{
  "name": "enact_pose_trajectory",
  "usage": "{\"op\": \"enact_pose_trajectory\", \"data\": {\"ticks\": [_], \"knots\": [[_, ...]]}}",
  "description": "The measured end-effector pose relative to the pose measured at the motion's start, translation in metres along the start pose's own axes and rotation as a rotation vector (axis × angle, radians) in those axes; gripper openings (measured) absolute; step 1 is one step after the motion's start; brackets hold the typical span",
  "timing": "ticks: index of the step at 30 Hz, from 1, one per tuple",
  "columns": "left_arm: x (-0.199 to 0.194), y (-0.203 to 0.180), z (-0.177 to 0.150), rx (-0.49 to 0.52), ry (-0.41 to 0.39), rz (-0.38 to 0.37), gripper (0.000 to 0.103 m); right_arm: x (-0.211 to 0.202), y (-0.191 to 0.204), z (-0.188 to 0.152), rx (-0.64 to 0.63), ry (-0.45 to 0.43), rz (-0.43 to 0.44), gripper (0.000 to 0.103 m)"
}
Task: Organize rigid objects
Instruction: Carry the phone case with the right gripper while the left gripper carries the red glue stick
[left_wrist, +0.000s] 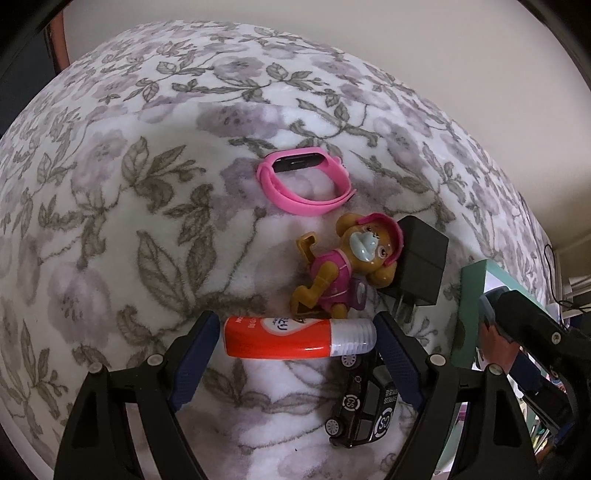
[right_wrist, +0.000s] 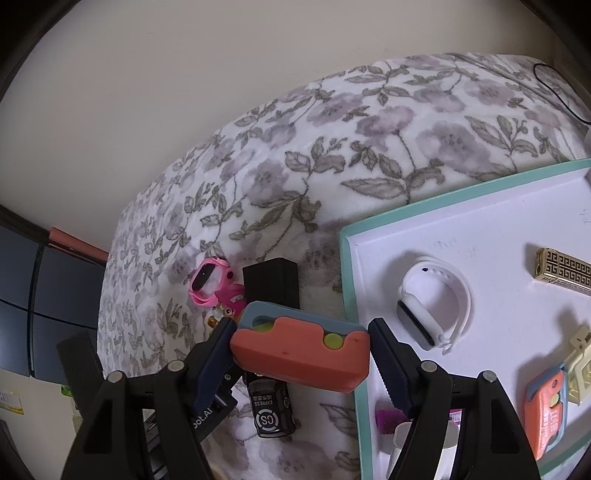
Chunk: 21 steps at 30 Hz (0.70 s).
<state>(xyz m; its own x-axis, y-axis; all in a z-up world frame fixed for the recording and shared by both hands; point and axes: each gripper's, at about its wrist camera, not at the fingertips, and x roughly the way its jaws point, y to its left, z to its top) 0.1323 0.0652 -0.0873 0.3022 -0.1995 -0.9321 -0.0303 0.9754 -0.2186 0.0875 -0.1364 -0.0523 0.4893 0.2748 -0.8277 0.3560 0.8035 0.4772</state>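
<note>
My left gripper (left_wrist: 297, 341) has its jaws on either end of an orange tube with a white cap (left_wrist: 295, 338), just above the floral blanket (left_wrist: 147, 184). Behind it lie a brown toy dog in pink (left_wrist: 343, 269), a pink wristband (left_wrist: 304, 181), a black charger (left_wrist: 419, 264) and a black toy car (left_wrist: 364, 402). My right gripper (right_wrist: 301, 349) is shut on an orange and grey block (right_wrist: 301, 350), held over the left edge of the teal-rimmed white tray (right_wrist: 480, 236). The tray holds a white smartwatch (right_wrist: 432, 299), a gold case (right_wrist: 565, 271) and another orange block (right_wrist: 546, 410).
The tray also holds a cream clip (right_wrist: 581, 363), a purple item (right_wrist: 388, 419) and a white object (right_wrist: 402, 443). The black toy car (right_wrist: 269, 408) lies under the right gripper, with the charger (right_wrist: 273, 282) and pink wristband (right_wrist: 207, 280) beyond. A dark monitor (right_wrist: 37, 295) stands left. A cream wall lies behind.
</note>
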Motion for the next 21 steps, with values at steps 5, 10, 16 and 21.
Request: {"op": "enact_pose_trajectory", "data": {"ticks": [5,10,16,21], "knots": [[-0.004,0.001,0.001,-0.002,-0.014,-0.021,0.079,0.0,0.0,0.0,-0.001,0.0,-0.004,0.076],[-0.004,0.0,0.0,0.007,-0.015,-0.016,0.079,0.0,-0.001,-0.001,0.001,0.002,-0.004,0.076],[-0.005,0.002,0.0,0.001,-0.018,-0.015,0.079,0.0,-0.003,-0.001,0.004,0.003,-0.004,0.076],[-0.016,0.003,0.001,-0.002,-0.047,-0.018,0.079,-0.002,-0.003,-0.001,0.011,0.003,0.003,0.076]]}}
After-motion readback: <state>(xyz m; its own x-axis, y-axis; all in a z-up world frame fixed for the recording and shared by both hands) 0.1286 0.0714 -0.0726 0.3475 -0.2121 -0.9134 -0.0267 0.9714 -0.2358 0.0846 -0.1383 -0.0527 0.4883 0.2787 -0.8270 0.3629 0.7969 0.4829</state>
